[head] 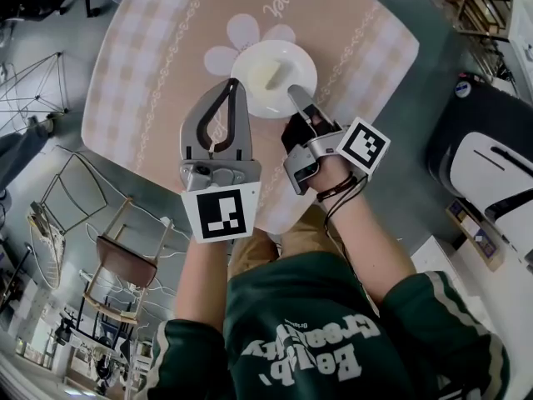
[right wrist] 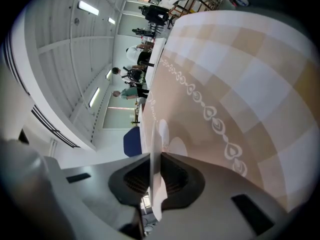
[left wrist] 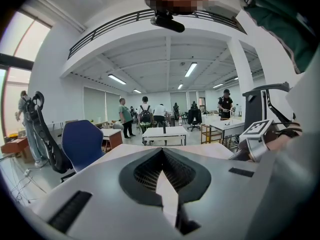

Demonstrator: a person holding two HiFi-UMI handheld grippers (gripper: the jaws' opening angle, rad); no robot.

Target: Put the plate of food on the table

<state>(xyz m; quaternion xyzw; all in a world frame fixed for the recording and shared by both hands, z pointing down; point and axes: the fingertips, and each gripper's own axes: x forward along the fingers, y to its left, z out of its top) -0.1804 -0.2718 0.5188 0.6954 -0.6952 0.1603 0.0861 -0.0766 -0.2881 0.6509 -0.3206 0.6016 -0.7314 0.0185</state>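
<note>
Right gripper [head: 296,97] of mine is clamped on the near rim of the white plate [head: 296,61]. In the right gripper view, the thin white edge runs straight between the closed jaws [right wrist: 152,159]. The plate is at the upper centre of the head view, over the flower print [head: 243,33] on the checked pink table [head: 158,65]. It seems to rest on the cloth. A pale piece of food [head: 266,75] lies on it. Just left of the plate, my left gripper [head: 234,87] has its jaw tips together on nothing.
</note>
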